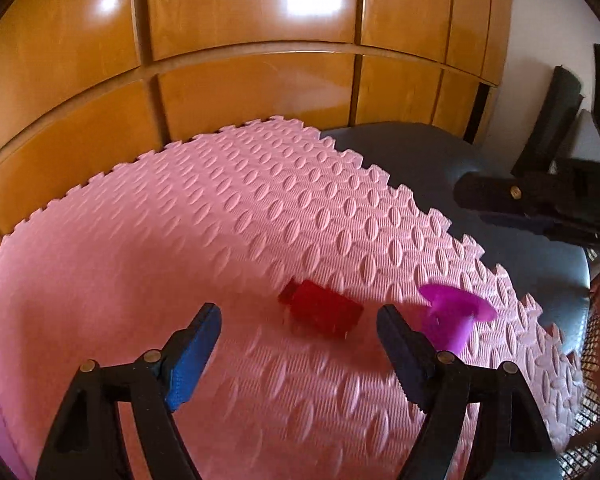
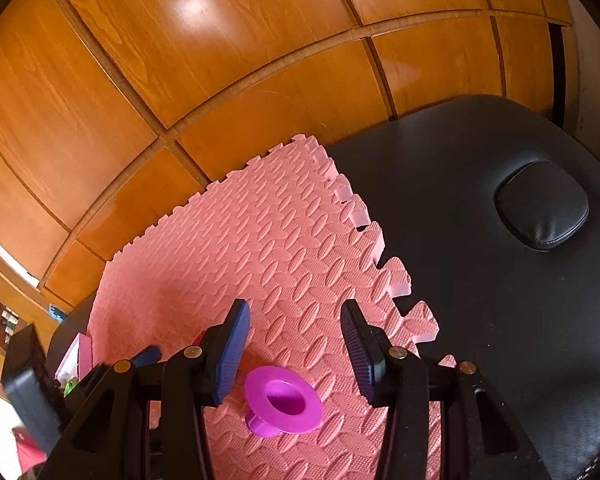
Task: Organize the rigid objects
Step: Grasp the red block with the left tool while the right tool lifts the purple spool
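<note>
1. Left wrist view: the left gripper point(image 1: 300, 320) has its jaws spread wide with nothing between the pads; a red block point(image 1: 320, 309) lies on the mat just ahead of the gap, blurred.
2. Just beside the right-hand finger point(image 1: 400, 344) stands a purple flanged cup point(image 1: 454, 312), near the mat's toothed edge.
3. Right wrist view: the right gripper point(image 2: 296, 344) is part open and empty, with the purple flanged cup point(image 2: 283, 400) lying on the mat below and between its fingers, untouched.
4. Handling, as a judgement: both pieces look like light, stiff, smooth plastic. The block should take a squeeze across its flat sides; the cup is better held by its stem than its thin rim, which could slip.
5. Around them: the pink foam mat point(image 1: 220, 220) lies on a dark padded table point(image 2: 480, 280) before wooden cabinet doors point(image 2: 220, 60).
</note>
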`<state>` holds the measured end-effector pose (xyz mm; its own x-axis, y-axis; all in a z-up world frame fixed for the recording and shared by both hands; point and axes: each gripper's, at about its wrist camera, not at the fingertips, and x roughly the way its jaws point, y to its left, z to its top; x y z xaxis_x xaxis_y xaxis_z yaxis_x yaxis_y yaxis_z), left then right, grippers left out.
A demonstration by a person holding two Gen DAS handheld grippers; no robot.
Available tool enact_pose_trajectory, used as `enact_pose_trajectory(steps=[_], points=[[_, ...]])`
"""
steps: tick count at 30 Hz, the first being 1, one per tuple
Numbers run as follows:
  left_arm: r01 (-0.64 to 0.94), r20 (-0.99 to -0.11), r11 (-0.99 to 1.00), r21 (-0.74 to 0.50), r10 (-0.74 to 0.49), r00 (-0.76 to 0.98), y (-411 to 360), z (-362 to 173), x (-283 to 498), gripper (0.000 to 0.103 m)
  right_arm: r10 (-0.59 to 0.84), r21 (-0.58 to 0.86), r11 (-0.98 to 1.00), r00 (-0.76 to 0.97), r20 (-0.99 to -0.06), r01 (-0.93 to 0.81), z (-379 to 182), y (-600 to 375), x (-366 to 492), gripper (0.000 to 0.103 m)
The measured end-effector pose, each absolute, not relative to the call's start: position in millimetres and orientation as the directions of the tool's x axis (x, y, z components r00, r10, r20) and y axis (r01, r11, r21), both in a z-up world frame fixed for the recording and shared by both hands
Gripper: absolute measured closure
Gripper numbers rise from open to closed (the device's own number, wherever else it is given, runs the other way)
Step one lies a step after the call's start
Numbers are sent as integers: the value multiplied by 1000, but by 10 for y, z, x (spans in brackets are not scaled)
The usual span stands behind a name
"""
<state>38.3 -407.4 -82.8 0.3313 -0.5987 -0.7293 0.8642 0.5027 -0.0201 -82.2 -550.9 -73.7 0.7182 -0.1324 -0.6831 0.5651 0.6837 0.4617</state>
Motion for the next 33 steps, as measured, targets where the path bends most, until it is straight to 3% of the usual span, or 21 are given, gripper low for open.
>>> enact_pose_trajectory(steps=[3, 5, 11, 20, 33], points=[[872, -729, 487, -47, -613, 303, -4186, -894, 452, 25, -129, 461, 684, 715, -687, 566, -750, -5508, -813, 56], [868, -754, 491, -79, -599, 270, -4247, -964, 512, 53, -128, 460, 683, 713, -689, 567, -755, -5511, -811, 56], [833, -753, 534, -145, -606, 258, -4011, -969, 540, 55, -122, 461, 679, 708, -696, 571, -774, -5520, -807, 56], [758, -769, 642, -116, -541, 341, -3285, -975, 230, 55, -62, 466, 684, 682, -728, 560, -873, -5493, -735, 56], [721, -740, 679, -138, -555, 381, -2704, -735, -51, 55, 52, 525, 642, 652, -757, 559, -1052, -5457, -736, 56]])
